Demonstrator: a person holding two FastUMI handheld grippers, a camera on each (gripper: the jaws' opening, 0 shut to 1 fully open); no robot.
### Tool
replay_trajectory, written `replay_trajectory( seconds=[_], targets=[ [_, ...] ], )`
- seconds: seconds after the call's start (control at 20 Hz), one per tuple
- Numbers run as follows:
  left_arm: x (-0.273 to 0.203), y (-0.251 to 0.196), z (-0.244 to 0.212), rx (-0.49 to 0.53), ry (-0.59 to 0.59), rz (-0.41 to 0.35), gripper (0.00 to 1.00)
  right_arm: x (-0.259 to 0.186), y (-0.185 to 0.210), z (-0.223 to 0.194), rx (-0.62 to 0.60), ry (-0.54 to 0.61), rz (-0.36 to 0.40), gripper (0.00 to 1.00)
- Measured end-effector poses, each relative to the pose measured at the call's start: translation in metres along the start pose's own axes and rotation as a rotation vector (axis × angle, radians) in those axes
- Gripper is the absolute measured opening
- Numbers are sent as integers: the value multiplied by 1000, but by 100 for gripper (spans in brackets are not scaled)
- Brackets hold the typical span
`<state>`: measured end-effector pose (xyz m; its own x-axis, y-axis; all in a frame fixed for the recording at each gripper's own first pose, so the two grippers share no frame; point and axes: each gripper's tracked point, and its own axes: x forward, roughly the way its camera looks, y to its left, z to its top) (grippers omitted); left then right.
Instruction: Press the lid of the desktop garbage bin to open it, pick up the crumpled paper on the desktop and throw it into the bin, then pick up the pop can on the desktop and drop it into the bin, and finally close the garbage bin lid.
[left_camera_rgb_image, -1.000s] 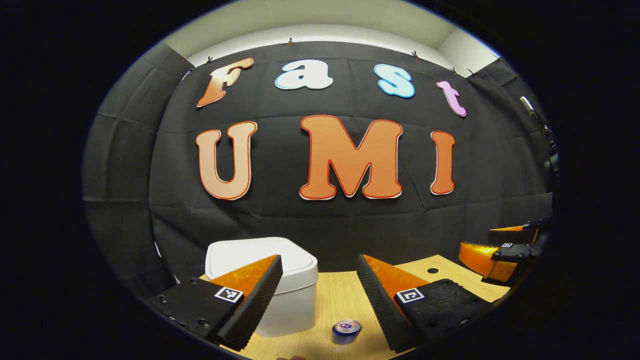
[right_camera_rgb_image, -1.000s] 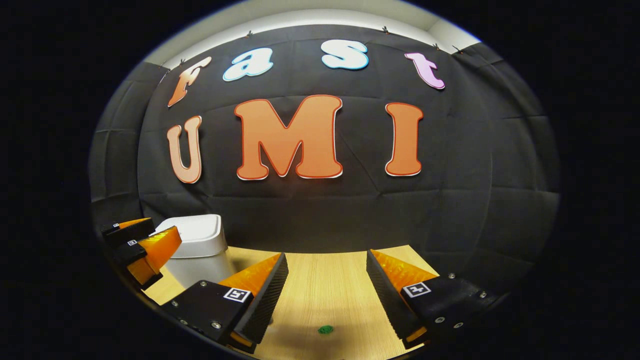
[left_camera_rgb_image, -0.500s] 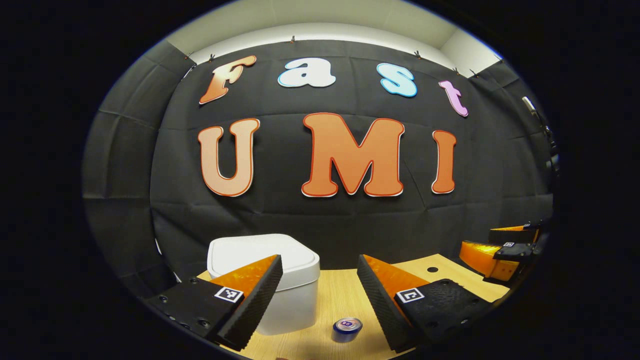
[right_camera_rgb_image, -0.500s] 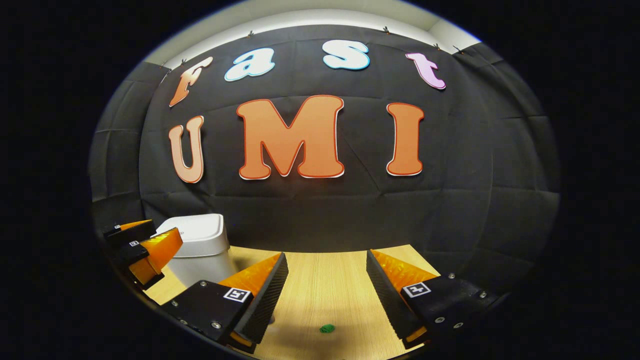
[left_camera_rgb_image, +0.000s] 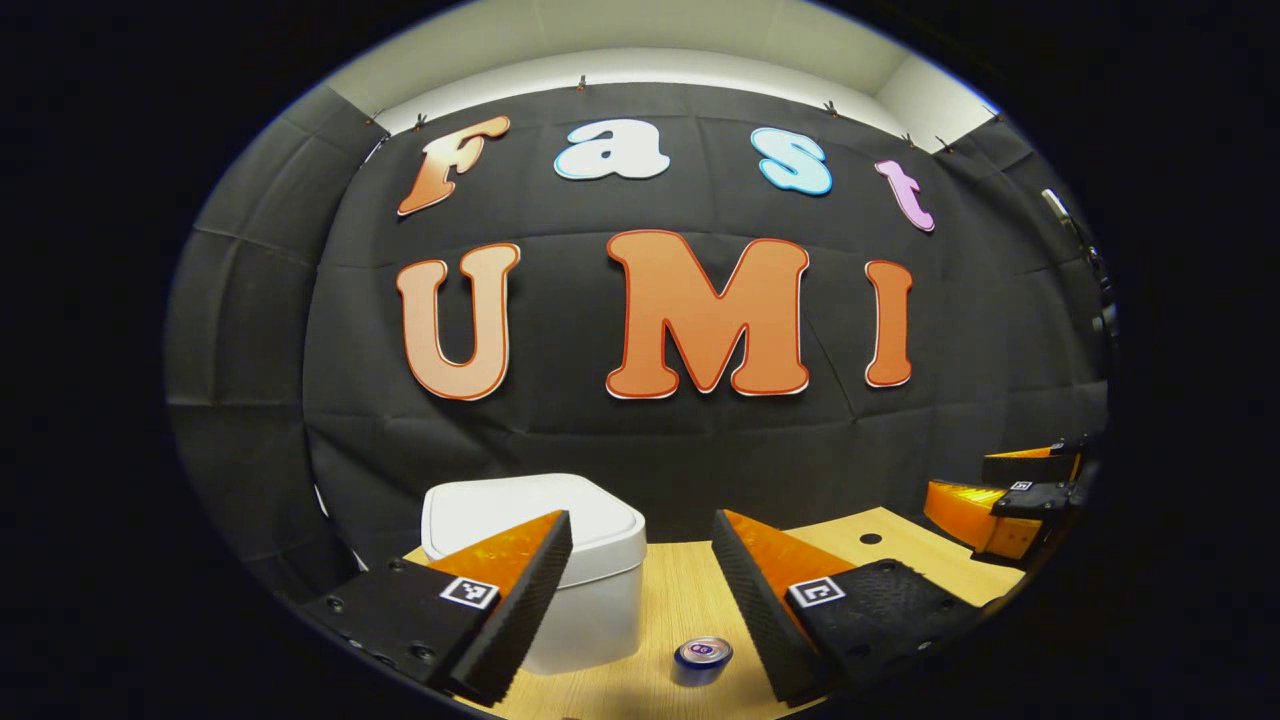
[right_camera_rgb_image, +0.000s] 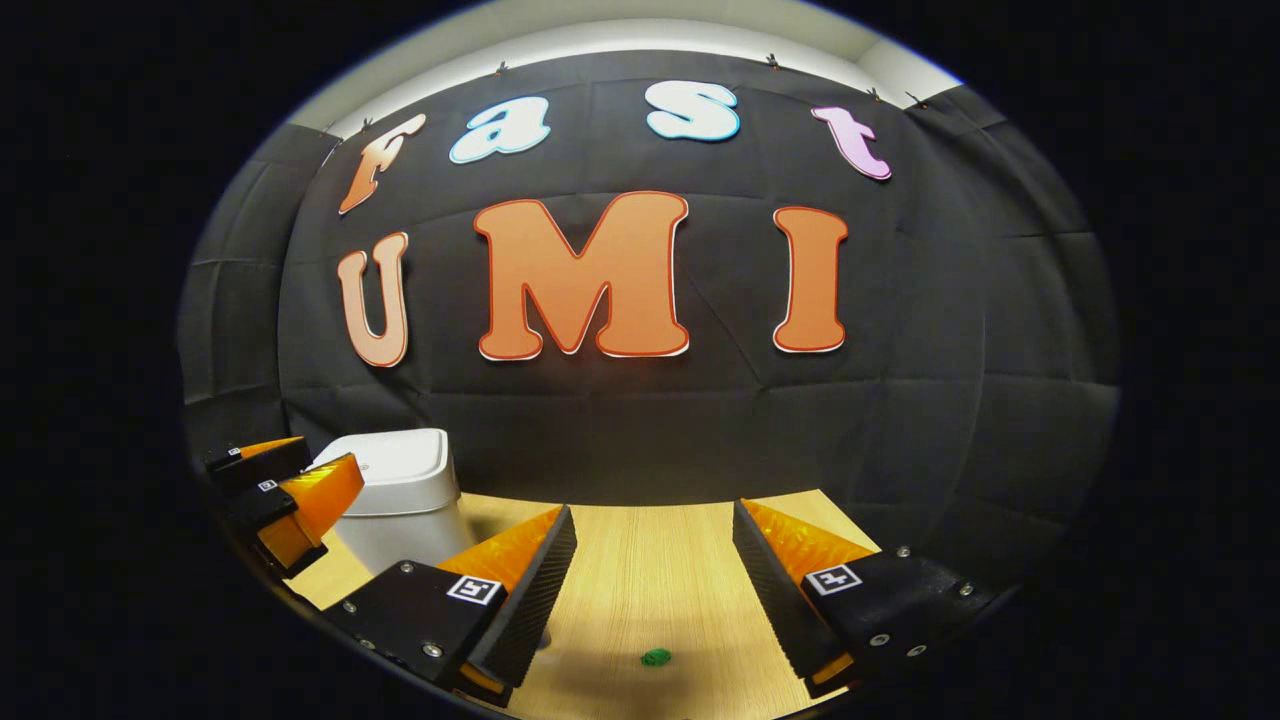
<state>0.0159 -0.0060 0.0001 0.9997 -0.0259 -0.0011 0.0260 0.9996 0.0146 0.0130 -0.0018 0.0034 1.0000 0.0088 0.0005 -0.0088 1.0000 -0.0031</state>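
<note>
Both views low over desk, facing wall; share bin (left_camera_rgb_image: 585, 560).

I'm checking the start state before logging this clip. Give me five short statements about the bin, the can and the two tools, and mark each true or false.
1. The white bin's lid is closed. True.
2. The pop can lies on its side. False: it stands upright on the wooden desktop, top up.
3. The left tool is shut on the can. False: its fingers are apart and hold nothing.
4. The right tool is open and empty. True.
5. A small green thing lies on the desktop in front of the right tool. True.
</note>
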Motion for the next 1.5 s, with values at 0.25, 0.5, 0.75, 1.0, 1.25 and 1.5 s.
replay_trajectory(
  seconds=[0.25,0.5,0.75,1.0,1.25,1.5],
  targets=[
    [5,1,-23,-41,87,7,4,0,-1,1,0,-4,-5,94],
    [8,26,-19,-53,107,32,0,-1,-5,3,-11,-8,-8,94],
    [48,116,-9,-78,128,193,0,2,-9,1,6,-6,-3,94],
    [79,138,-46,-142,247,183,0,2,-13,1,9,0,-4,94],
    [86,129,-67,-130,332,163,0,8,-18,-2,16,11,-14,94],
    [86,127,-59,-146,302,143,0,9,-15,-2,-3,9,-10,94]
  ],
)
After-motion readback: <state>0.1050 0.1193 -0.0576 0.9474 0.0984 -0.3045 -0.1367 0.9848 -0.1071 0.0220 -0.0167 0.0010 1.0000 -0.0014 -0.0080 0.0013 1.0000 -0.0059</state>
